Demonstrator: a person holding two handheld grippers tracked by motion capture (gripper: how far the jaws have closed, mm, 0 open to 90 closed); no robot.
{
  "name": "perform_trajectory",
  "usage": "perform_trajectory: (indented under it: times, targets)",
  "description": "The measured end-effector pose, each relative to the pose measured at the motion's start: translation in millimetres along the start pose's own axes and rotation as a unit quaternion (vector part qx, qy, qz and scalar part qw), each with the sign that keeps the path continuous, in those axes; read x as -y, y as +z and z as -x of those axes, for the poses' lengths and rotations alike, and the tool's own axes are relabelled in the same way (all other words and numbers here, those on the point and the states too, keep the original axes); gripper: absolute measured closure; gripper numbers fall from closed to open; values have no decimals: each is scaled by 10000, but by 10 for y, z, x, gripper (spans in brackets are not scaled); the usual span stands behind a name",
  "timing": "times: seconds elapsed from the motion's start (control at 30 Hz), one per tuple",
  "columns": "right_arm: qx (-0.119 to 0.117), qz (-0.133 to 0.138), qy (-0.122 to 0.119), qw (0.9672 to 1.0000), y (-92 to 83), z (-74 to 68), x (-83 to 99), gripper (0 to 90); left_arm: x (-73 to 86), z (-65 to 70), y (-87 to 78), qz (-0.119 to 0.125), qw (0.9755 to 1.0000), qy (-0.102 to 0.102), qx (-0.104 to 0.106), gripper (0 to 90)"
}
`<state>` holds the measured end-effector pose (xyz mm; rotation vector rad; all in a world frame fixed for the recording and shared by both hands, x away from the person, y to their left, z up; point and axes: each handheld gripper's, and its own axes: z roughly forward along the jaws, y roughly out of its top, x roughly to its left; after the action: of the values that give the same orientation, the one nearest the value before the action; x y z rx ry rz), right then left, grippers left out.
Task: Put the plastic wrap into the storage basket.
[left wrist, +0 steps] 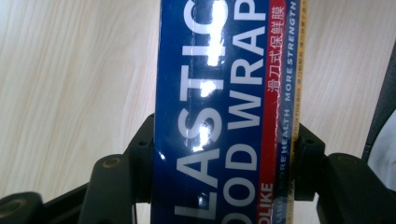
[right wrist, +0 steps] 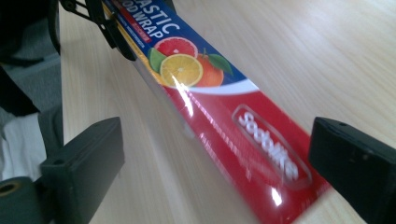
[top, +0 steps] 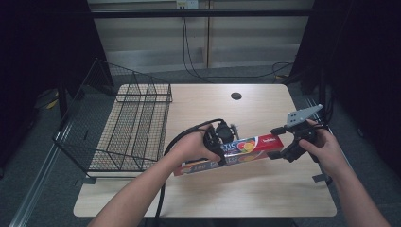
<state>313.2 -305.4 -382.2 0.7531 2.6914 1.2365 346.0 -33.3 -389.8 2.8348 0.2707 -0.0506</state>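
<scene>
A long box of plastic food wrap [top: 246, 146], blue at one end and red at the other, lies slantwise over the wooden table [top: 265, 189]. My left gripper [top: 222, 149] is shut on its blue middle part; in the left gripper view both jaws press the box [left wrist: 224, 112] from its two sides, with the left gripper [left wrist: 224, 168] pointing down at the table. My right gripper [top: 279, 151] is at the red end, open. In the right gripper view the box [right wrist: 219, 102] runs between the wide-apart jaws of the right gripper [right wrist: 215, 154] without touching them. The left gripper [right wrist: 112, 28] shows farther up the box.
A black wire basket [top: 127, 123] stands tilted on the table's left side, beyond the left hand. A round cable hole [top: 236, 96] sits near the far edge. Cables trail on the floor behind the table.
</scene>
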Motion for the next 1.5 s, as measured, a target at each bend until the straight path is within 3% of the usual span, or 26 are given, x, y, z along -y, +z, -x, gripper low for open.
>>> perform_trajectory:
  times: [0.07, 0.13, 0.17, 0.2, 0.27, 0.3, 0.43, 0.6, 0.73, 0.77, 0.83, 0.97, 1.0, 1.2, 1.5]
  targets:
    - [49, 75, 24, 10000, -27, 6, 5, 30, 46, -23, -32, -12, 9999, -104, -74, 431]
    - [224, 159, 50, 9996, -83, 13, 36, 31, 116, -68, -103, 51, 9993, -366, -84, 431]
    - [267, 163, 73, 9995, -87, 16, 47, 31, 116, -68, -103, 51, 9993, -366, -84, 431]
    - [284, 156, 98, 9994, -87, 18, 63, 29, 161, -100, -155, 76, 9986, -493, -194, 432]
    - [309, 161, 99, 9993, -83, 15, 80, 29, 180, -123, -186, 2, 9985, -495, -219, 432]
    - [341, 158, 100, 9992, -73, 12, 97, 29, 204, -133, -204, 57, 9975, -655, -254, 432]
    - [329, 19, 123, 9994, 23, -16, 185, 30, 264, -189, -303, 78, 9953, -934, -257, 432]
    - [268, -29, 209, 9994, 145, -36, 281, 32, 268, -235, -441, 169, 9929, -1147, -281, 432]
    - [250, -246, 154, 9993, 255, -77, 334, 33, 255, -248, -534, 203, 9911, -1278, -305, 432]
    - [237, -253, 142, 9993, 272, -86, 339, 33, 253, -259, -589, 221, 9890, -1433, -299, 432]
    - [217, -317, 128, 9992, 305, -106, 349, 34, 254, -271, -619, 231, 9887, -1441, -330, 432]
    - [192, -305, 125, 9993, 344, -126, 366, 37, 271, -318, -748, 224, 9853, -1657, -344, 432]
    - [187, -280, 137, 9993, 345, -125, 369, 37, 281, -335, -796, 257, 9834, -1753, -399, 432]
    - [170, -275, 199, 9993, 369, -126, 405, 40, 327, -382, -929, 205, 9803, -1909, -458, 431]
    - [200, -395, 56, 9990, 423, -155, 422, 46, 418, -446, -1076, 231, 9719, -2246, -659, 431]
